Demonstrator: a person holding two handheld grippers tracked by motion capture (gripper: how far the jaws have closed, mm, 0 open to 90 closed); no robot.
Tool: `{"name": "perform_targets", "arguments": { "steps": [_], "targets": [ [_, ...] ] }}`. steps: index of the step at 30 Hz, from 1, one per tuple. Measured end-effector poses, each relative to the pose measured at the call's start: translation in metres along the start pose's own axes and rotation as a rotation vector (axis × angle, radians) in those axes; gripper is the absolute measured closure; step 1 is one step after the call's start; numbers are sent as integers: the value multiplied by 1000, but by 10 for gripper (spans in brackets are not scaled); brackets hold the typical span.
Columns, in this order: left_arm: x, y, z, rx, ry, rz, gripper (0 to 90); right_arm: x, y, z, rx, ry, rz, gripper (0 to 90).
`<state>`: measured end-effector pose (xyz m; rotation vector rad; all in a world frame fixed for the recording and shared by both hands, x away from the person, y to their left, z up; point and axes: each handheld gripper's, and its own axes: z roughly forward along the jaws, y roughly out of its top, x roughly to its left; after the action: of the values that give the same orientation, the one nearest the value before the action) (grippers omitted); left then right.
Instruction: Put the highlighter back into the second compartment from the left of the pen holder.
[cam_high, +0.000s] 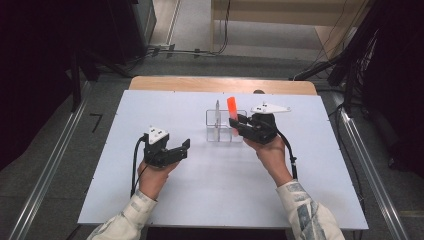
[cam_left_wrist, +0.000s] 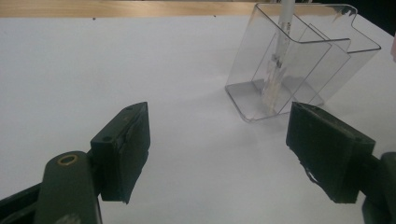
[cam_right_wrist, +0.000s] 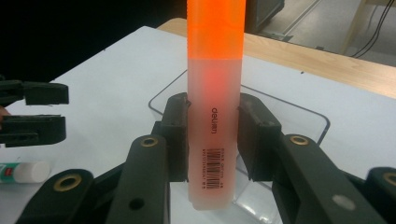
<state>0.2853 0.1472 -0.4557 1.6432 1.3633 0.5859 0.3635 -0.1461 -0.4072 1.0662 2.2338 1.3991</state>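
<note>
- My right gripper (cam_right_wrist: 212, 135) pinches the orange highlighter (cam_right_wrist: 215, 100) by its pale barrel, a pad pressed on each side, with the orange cap end up. In the high view the marker leans a little rather than standing plumb.
- It hangs just over the clear plastic holder (cam_high: 226, 125), which stands on the white table (cam_high: 150, 200). I judge that I am about to lower it into a compartment. The lean could bring its lower end down on a rim or a divider instead of into the gap.
- The holder looks light and nothing pins it. A push from the highlighter or from my jaws could slide it or tip it over, taking the white pen (cam_high: 217, 112) that already stands inside with it.
- The barrel is smooth plastic and the grip sits low on it, so a knock at the end could twist it between the pads or make it slip.
- My left gripper (cam_high: 175, 150) rests spread and empty on the table, well apart from the holder, so it cannot steady anything quickly.
- A glue stick (cam_right_wrist: 23, 171) lies on the table off to one side, clear of the work.
</note>
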Motion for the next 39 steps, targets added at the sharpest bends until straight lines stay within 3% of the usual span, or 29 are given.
{"name": "perform_targets", "arguments": {
  "steps": [22,31,39],
  "targets": [
    [5,1,-2,-5,1,-9,217,-8,16,29,-29,-35,34,643],
    [6,0,-2,-2,3,-10,217,-10,10,46,-23,-43,60,643],
    [6,0,-2,-2,2,-13,217,-7,3,53,-1,-47,49,642]
  ]
}}
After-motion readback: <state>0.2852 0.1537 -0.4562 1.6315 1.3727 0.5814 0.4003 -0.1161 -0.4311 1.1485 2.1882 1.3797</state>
